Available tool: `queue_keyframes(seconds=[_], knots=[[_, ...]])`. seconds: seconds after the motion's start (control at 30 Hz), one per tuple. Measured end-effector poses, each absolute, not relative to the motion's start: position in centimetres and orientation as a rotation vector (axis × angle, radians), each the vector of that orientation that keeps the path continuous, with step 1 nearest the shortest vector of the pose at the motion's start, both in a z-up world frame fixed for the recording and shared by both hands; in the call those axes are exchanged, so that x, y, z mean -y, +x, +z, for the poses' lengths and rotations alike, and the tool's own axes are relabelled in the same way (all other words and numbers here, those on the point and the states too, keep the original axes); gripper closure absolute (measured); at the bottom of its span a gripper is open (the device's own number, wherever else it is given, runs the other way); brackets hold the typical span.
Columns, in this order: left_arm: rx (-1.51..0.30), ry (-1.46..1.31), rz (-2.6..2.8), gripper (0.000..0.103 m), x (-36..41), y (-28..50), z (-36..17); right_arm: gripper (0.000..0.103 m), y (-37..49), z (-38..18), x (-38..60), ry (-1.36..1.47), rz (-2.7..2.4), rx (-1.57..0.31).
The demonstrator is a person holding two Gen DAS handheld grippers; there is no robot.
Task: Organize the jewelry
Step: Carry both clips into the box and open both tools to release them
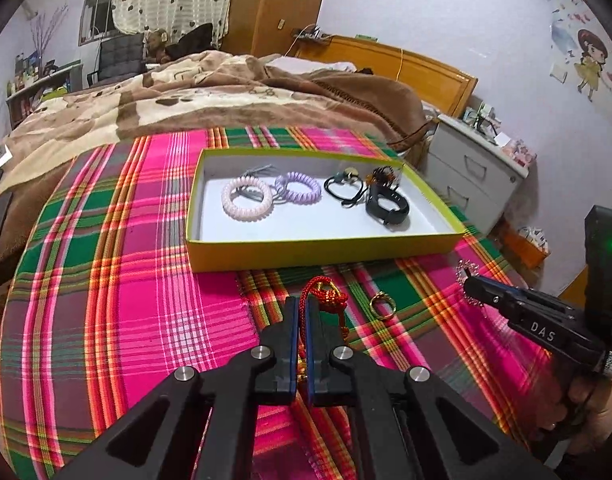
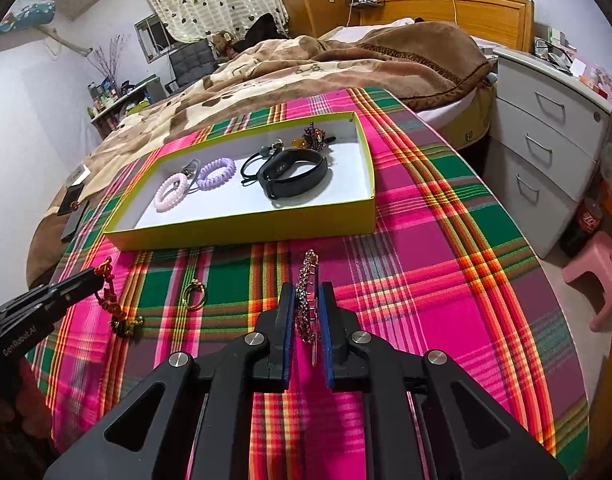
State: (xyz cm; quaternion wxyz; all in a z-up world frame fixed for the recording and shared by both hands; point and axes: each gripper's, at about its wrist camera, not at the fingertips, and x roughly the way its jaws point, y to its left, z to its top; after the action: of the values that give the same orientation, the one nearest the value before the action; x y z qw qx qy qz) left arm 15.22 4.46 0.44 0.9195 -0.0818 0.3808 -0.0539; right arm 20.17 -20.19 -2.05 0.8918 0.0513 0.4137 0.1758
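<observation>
On the plaid cloth (image 1: 118, 280), the left gripper (image 1: 304, 312) had its pads pressed onto a red cord (image 1: 306, 320), pinching it between the blue faces. The cord's knot (image 1: 326, 294) stuck out beyond the fingertips, and in the right wrist view the rest of the cord, with dark and gold beads at its end, hung from the gripper down to the cloth.

Just right of the cord, a gold ring (image 1: 382, 305) lay flat on the cloth, apart from both grippers and outside the box.

Beyond them stood a shallow box (image 1: 326, 250) with yellow-green walls and a white floor. Inside, from left to right, lay a pink coil tie (image 1: 247, 199), with grey bands partly under and behind it, a purple coil tie (image 1: 298, 188), a black tie (image 1: 343, 192) with a small charm, and a black watch band (image 1: 387, 204) with a beaded clip (image 2: 314, 133) behind it.

At the right, the right gripper (image 2: 307, 300) was closed on a rhinestone clip (image 2: 306, 300), which stood on edge between the pads, its metal teeth facing the right pad. It was held above the cloth, short of the box's near wall. A hand (image 1: 586, 408) gripped that tool's handle.

Behind the cloth lay a brown blanket (image 1: 186, 92), with a white drawer unit (image 2: 546, 120) at the far right.
</observation>
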Motion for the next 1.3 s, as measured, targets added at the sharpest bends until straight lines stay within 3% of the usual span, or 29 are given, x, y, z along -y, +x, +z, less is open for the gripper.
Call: queue_keyframes(seconds=[0.8,1.3], knots=[[-0.696,-0.177,-0.135,0.101,-4.4,12.1,4.4,0.091,17.6,1.5,20.6,0.102,0.388,-0.774],[-0.699,-0.123,-0.101,0.101,-5.3,17.1,4.5,0.091,21.0,2.3,19.4,0.057,0.398,-0.750]])
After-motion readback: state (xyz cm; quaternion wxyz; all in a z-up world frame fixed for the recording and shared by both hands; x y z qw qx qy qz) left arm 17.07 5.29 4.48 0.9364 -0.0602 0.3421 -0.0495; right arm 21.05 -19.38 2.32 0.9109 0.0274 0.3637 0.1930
